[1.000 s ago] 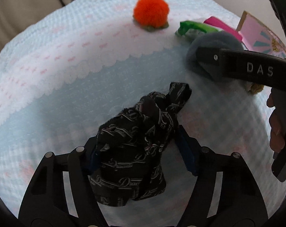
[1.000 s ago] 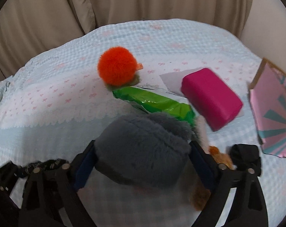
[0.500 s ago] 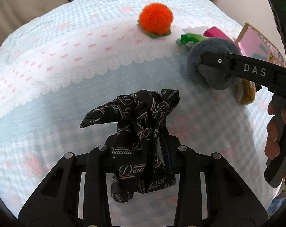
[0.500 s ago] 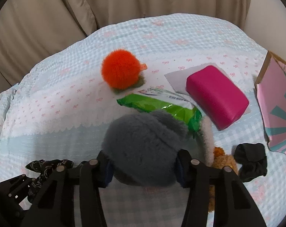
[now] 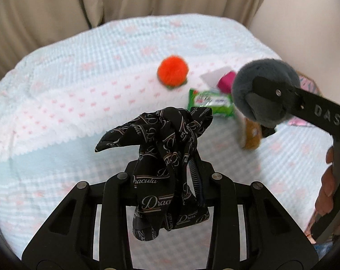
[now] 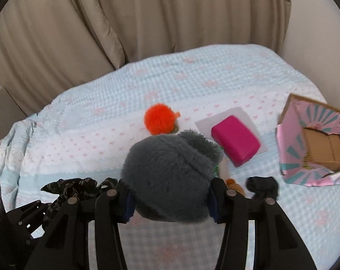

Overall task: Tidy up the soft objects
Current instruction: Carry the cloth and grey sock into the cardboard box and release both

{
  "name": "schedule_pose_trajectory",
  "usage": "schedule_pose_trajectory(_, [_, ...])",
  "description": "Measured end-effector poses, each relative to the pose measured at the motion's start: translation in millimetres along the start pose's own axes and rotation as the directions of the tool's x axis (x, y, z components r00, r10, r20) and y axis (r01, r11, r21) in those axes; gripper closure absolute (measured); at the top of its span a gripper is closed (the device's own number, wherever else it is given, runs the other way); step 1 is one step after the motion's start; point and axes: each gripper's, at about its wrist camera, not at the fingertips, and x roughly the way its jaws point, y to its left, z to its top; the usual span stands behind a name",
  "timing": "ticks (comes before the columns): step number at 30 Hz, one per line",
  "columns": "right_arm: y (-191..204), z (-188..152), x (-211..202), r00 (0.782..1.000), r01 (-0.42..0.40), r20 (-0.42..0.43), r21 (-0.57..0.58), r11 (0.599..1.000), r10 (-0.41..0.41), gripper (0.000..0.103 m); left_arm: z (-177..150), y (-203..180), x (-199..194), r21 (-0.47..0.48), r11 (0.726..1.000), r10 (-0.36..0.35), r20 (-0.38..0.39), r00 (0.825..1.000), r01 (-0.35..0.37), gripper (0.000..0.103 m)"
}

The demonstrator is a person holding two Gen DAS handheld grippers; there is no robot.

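My left gripper (image 5: pixel 167 180) is shut on a black printed scarf (image 5: pixel 165 148) and holds it above the bedspread (image 5: pixel 57 103); the scarf also shows in the right wrist view (image 6: pixel 73 185). My right gripper (image 6: pixel 172 193) is shut on a grey plush toy (image 6: pixel 172 175), raised off the bed; the toy shows at the right of the left wrist view (image 5: pixel 264 92). An orange pompom (image 6: pixel 159 121), a pink soft block (image 6: pixel 235 140) and a black sock (image 6: pixel 263 186) lie on the bed. A brown plush (image 5: pixel 252 135) lies below the grey toy.
A green wipes pack (image 5: pixel 211 102) lies beside the pink block. An open pink patterned cardboard box (image 6: pixel 316 144) stands at the right. Beige curtains (image 6: pixel 147 18) hang behind the bed. The person's hand (image 5: pixel 332 180) grips the right gripper's handle.
Both grippers closed on their items and lifted them off the bed. The views pulled up and back, so the pompom, the block and the box look farther away.
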Motion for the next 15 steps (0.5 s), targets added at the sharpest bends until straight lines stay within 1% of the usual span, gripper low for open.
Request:
schedule_pose_trajectory(4, [-4.6, 13.6, -43.5, 0.999, 0.011, 0.03, 0.015, 1.0, -0.011, 0.056, 23.9, -15.9, -42.6, 0.007, 1.0, -0.02, 0.035, 0.999, 0.02, 0.072])
schedule_pose_trajectory(9, [-23.5, 32.8, -96.5, 0.996, 0.04, 0.073, 0.042, 0.998, -0.043, 0.056, 59.5, -45.8, -88.5, 0.038, 0.999, -0.032, 0.094, 0.995, 0.029, 0.072])
schedule_pose_trajectory(11, [-34.8, 39.9, -115.9, 0.994, 0.054, 0.09, 0.051, 0.997, -0.058, 0.056, 73.2, -61.0, -101.4, 0.049, 0.998, -0.031, 0.12, 0.992, 0.026, 0.072])
schedule_pose_trajectory(15, [-65.3, 46.0, -147.5, 0.99, 0.083, 0.112, 0.06, 0.995, -0.09, 0.056, 94.5, -95.1, -115.2, 0.067, 0.997, -0.033, 0.148, 0.988, 0.024, 0.072])
